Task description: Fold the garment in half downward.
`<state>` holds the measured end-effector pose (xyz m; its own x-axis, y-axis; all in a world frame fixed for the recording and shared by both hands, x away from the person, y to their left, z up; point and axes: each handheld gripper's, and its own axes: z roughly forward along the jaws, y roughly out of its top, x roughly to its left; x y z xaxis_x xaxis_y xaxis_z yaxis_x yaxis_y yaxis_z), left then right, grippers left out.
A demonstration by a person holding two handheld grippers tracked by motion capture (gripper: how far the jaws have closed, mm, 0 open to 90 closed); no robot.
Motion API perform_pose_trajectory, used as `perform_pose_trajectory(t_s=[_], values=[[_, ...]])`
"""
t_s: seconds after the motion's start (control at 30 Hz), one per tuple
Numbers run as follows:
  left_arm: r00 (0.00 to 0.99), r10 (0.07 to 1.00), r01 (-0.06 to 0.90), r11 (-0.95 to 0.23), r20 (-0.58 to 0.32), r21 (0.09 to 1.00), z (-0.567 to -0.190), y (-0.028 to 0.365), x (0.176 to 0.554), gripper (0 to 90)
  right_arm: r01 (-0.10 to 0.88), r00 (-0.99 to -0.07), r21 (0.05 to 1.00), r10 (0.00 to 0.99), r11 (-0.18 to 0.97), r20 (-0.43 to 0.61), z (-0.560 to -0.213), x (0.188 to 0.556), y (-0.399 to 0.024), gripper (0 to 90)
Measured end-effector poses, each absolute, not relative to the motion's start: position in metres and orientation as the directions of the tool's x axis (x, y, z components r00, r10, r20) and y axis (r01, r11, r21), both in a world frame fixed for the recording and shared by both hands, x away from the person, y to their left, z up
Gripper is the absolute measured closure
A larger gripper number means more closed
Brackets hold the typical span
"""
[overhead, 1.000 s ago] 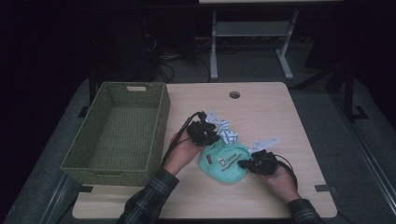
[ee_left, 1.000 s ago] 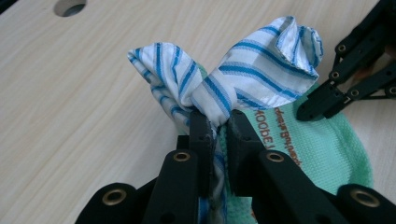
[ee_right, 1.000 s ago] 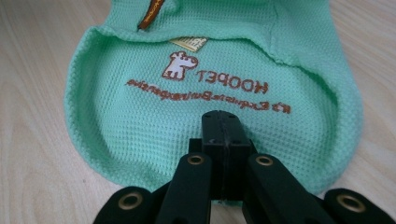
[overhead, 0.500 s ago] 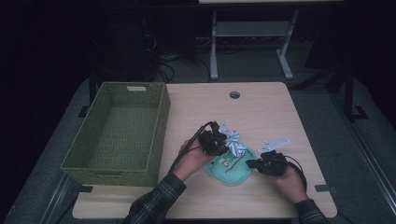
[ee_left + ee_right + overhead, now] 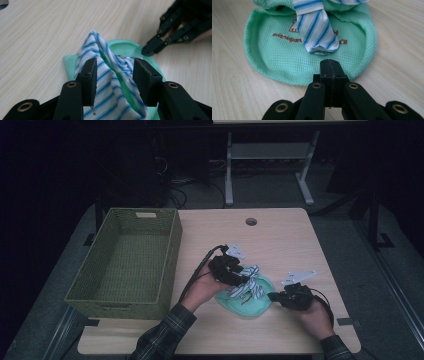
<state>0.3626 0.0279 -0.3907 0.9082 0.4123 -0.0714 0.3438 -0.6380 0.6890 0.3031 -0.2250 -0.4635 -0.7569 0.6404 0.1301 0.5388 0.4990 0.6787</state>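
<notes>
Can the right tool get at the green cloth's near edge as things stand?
Probably yes: the right tool sits shut just short of the green cloth, with bare table around and the striped cloth lying farther in.

Empty green woven rectangular basket (image 5: 127, 262) at left on light wood-grain table (image 5: 280, 235) w/ round cable hole (image 5: 251, 221) near far edge; white metal-legged stand (image 5: 270, 157) & dark floor cables (image 5: 180, 185) behind.
</notes>
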Motion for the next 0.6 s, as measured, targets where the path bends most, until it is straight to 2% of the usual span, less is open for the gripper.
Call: perform_pose_trajectory(t_s=[0.1, 0.47, 0.53, 0.6], values=[[0.892, 0.445, 0.373, -0.615, -0.084, 0.695, -0.397, 0.025, 0.367, 54.2, 0.541, -0.759, 0.673, 0.638, 0.504, 0.133, -0.465, 0.303, -0.223, 89.9], [0.888, 0.449, 0.403, -0.649, -0.103, 0.646, -0.416, 0.020, 0.370, 54.7, 0.541, -0.763, 0.666, 0.633, 0.514, 0.133, -0.466, 0.304, -0.222, 89.9], [0.887, 0.449, 0.407, -0.648, -0.109, 0.644, -0.418, 0.020, 0.370, 58.2, 0.541, -0.763, 0.668, 0.633, 0.512, 0.134, -0.466, 0.304, -0.222, 89.9], [0.889, 0.443, 0.407, -0.653, -0.113, 0.638, -0.419, 0.020, 0.370, 66.4, 0.542, -0.763, 0.665, 0.632, 0.513, 0.135, -0.466, 0.304, -0.222, 89.9]])
